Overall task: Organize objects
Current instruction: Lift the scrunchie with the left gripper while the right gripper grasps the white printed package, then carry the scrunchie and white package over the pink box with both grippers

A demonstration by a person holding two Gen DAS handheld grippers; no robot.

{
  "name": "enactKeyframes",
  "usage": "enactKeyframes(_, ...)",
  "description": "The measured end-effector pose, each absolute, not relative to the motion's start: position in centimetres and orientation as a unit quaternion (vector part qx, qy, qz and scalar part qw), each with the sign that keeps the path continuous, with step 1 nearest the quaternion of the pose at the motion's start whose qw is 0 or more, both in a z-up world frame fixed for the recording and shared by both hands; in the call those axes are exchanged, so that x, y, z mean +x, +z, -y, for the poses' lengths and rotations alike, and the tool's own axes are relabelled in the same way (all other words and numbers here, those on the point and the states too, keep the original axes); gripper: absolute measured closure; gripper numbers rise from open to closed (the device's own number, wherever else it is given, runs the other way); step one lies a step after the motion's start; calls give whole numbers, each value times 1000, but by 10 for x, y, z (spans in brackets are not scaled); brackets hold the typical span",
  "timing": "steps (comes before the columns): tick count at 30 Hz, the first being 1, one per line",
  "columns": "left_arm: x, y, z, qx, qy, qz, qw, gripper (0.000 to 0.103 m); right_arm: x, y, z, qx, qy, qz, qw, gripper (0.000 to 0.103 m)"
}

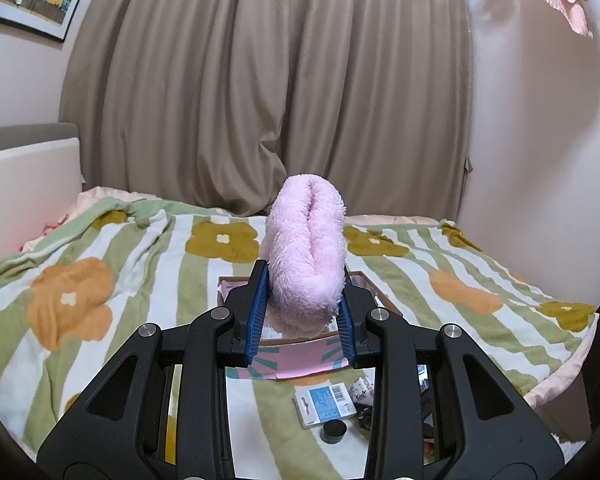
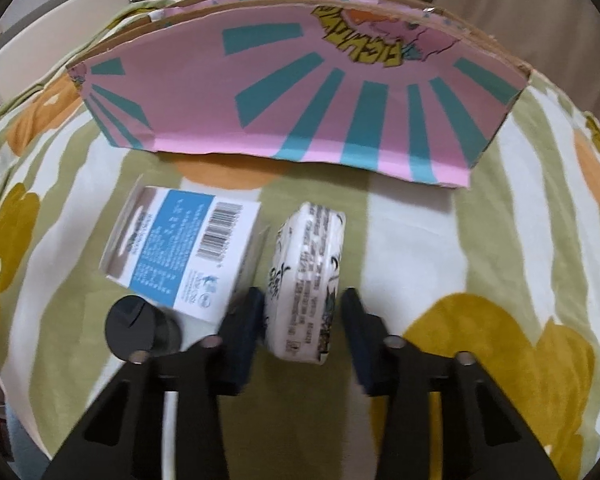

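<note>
On a bed spread with a flower-print blanket [image 1: 100, 264], the left gripper [image 1: 304, 304] has its jaws clenched on a rolled pink fluffy cloth [image 1: 306, 248], held above the open pink-and-teal cardboard box [image 2: 292, 92], apparently ready to drop it in. The right gripper [image 2: 304, 320] points down at a white printed packet [image 2: 308, 280] standing on edge on the blanket just in front of the box; its jaws straddle the packet, the left pad touching, the right just apart, so the grasp looks not quite complete. A blue-labelled carton [image 2: 184, 252] and small black-lidded jar [image 2: 136, 328] wait beside it.
</note>
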State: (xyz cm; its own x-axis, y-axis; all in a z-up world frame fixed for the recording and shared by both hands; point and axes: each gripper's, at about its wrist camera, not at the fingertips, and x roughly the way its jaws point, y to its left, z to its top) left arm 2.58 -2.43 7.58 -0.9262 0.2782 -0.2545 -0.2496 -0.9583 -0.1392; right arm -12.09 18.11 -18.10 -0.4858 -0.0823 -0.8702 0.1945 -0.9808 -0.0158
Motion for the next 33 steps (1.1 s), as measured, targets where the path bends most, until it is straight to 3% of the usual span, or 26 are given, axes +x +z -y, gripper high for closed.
enactKeyframes(7,26,74,26,-138,980,53,132,75,-119,-174,-183,488,-868,-52,79,81)
enactKeyframes(16,26,73,29,-140,980,52,131,75,-89,-149,-187,455,-886,-49,73,82)
enactKeyframes(33,18,70,26,-140,980,50,131,75,-31,42,-193,239,-970,-27,21,82)
